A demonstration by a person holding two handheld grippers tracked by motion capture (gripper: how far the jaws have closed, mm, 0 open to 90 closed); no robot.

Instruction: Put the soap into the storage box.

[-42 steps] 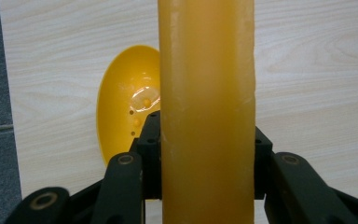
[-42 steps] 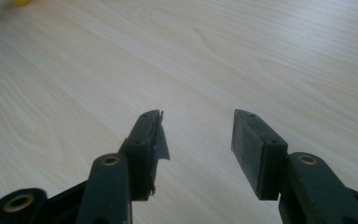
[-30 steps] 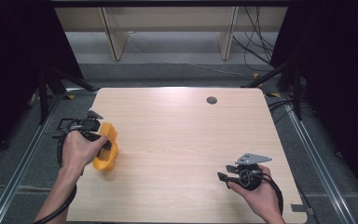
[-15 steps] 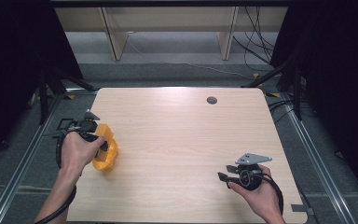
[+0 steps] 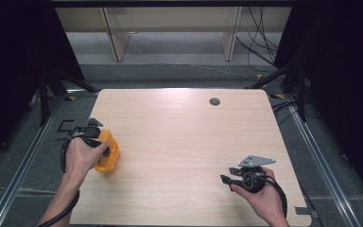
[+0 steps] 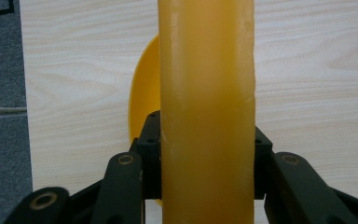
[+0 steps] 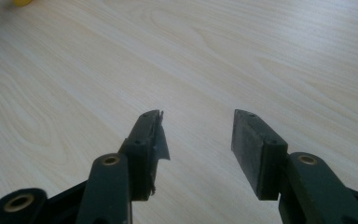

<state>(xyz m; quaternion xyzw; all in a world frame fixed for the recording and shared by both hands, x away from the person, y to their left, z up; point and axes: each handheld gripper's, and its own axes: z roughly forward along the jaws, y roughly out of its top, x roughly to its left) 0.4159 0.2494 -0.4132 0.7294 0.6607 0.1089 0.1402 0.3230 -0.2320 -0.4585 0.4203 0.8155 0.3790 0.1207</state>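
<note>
Orange piece clamped at the table's left edge

Big wooden table (image 5: 184, 142) across mid-frame; at left of centre the left gripper (image 5: 93, 137) pinches the orange plastic piece (image 6: 207, 107) between its jaws, right by the table's left edge. Lower right, the right gripper (image 7: 198, 135) rests with jaws spread, nothing between them. The risk, I'd say: that smooth rounded body could twist or slide out of the pads, and this near the edge it may tumble to the floor.
</note>
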